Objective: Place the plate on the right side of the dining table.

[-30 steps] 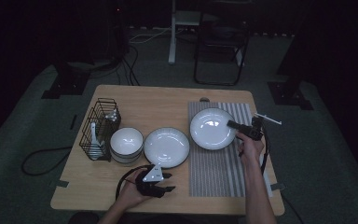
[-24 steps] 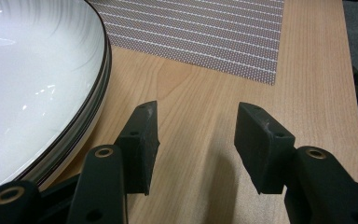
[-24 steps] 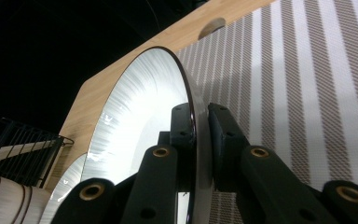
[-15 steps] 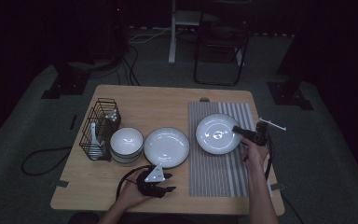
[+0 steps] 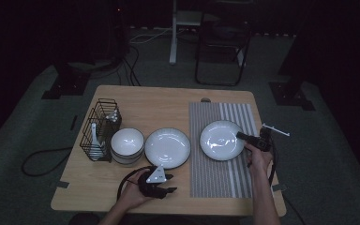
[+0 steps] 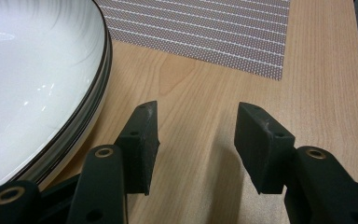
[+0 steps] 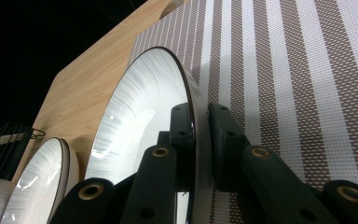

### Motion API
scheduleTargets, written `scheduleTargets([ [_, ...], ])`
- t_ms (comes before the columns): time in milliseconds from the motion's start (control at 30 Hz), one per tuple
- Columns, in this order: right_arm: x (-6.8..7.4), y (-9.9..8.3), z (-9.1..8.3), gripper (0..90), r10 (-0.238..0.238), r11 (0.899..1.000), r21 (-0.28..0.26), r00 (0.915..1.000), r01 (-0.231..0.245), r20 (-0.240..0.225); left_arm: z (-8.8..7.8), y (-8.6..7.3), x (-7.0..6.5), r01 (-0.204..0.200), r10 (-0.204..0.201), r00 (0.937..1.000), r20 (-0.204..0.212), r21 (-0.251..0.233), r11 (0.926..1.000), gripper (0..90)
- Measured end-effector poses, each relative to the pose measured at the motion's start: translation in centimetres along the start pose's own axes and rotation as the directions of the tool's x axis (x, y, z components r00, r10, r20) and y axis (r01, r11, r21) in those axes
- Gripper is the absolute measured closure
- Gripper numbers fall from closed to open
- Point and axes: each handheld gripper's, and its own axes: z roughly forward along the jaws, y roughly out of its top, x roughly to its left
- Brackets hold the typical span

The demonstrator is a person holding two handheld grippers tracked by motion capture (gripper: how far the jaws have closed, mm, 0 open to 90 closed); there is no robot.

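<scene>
A white plate with a dark rim (image 5: pixel 219 139) is over the striped mat (image 5: pixel 222 173) on the right of the table. My right gripper (image 5: pixel 243 136) is shut on its right rim. In the right gripper view the jaws (image 7: pixel 200 135) pinch that rim, and the plate (image 7: pixel 140 107) tilts above the mat (image 7: pixel 284 93). Whether its far edge touches the mat I cannot tell. My left gripper (image 5: pixel 165 186) lies near the front edge, open and holding nothing. In the left gripper view its jaws (image 6: pixel 196 135) stand apart over bare wood beside a stack of plates (image 6: pixel 28 84).
The stack of plates (image 5: pixel 167 147) sits mid-table, with stacked bowls (image 5: pixel 127 143) to its left. A black wire rack (image 5: pixel 101 129) holding utensils stands farther left. A chair (image 5: pixel 220 51) and cables lie on the floor beyond the table.
My right gripper has carried the plate a little to the right and toward the near side, lower over the mat. The left gripper has stayed where it was.
</scene>
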Motion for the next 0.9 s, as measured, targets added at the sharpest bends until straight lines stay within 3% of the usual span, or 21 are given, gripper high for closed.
scheduleTargets([
  [433, -0.57, -0.27, 0.37, 81.2, 0.018, 1.000, 0.010, 0.9998, -0.018, 0.011, 0.04, 0.02, -0.05, -0.006, 0.006, 1.0000, -0.002, 0.004, 1.0000, 50.4],
  [633, -0.44, -0.28, 0.49, 82.9, -0.026, 0.999, 0.019, 0.9978, 0.025, 0.061, 0.03, 0.03, -0.09, -0.007, 0.007, 1.0000, -0.005, 0.004, 1.0000, 50.3],
  [733, -0.68, -0.38, 0.54, 83.0, -0.018, 1.000, 0.017, 0.9980, 0.017, 0.060, 0.01, 0.03, -0.08, -0.008, 0.008, 0.9999, -0.006, 0.005, 1.0000, 50.3],
  [900, -0.90, -0.50, 0.44, 83.9, -0.026, 1.000, 0.009, 0.9952, 0.025, 0.095, 0.00, -0.01, 0.04, -0.004, 0.004, 1.0000, -0.008, 0.006, 1.0000, 50.1],
])
